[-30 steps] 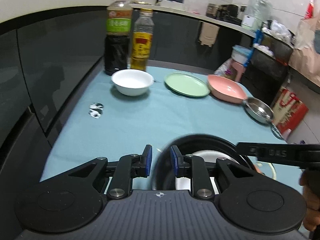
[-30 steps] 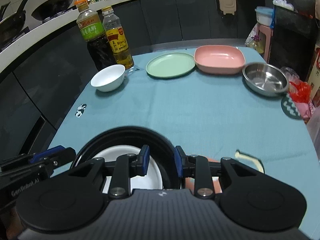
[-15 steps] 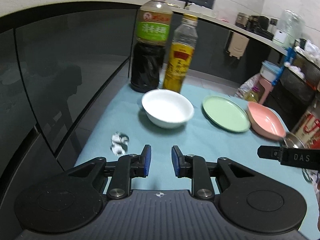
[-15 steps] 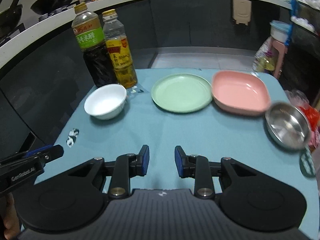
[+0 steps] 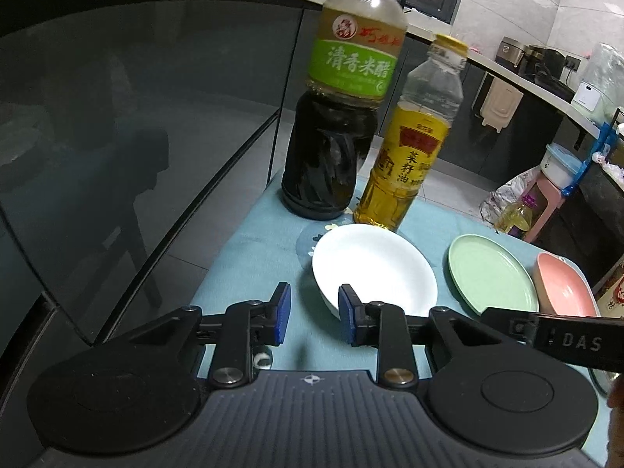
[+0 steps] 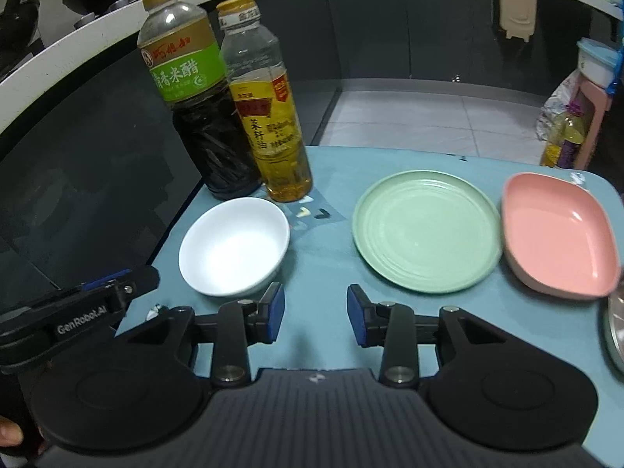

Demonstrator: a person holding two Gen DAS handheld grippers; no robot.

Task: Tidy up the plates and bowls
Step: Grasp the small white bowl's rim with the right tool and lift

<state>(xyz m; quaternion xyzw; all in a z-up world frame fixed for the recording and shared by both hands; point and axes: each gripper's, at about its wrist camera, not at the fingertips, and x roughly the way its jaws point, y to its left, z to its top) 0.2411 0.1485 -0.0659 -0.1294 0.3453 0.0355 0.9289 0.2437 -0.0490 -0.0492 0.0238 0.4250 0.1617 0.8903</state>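
Note:
A white bowl (image 5: 374, 269) (image 6: 234, 245) sits on the blue tablecloth in front of two bottles. A round green plate (image 5: 491, 273) (image 6: 427, 230) lies to its right, then a pink dish (image 5: 565, 288) (image 6: 557, 234). A steel bowl's rim (image 6: 614, 335) shows at the right edge. My left gripper (image 5: 310, 318) is open and empty, its right finger at the white bowl's near rim. My right gripper (image 6: 316, 314) is open and empty, between the white bowl and the green plate, just short of both.
A dark vinegar bottle (image 5: 331, 148) (image 6: 202, 117) and a yellow oil bottle (image 5: 409, 156) (image 6: 269, 117) stand close behind the white bowl. A dark curved cabinet wall (image 5: 117, 117) runs along the table's left. The other gripper's body shows in each view (image 5: 557, 339) (image 6: 70, 319).
Both grippers moved forward across the table, away from the black-rimmed dish near the front, toward the white bowl and plates. Both jaws stand a little wider open.

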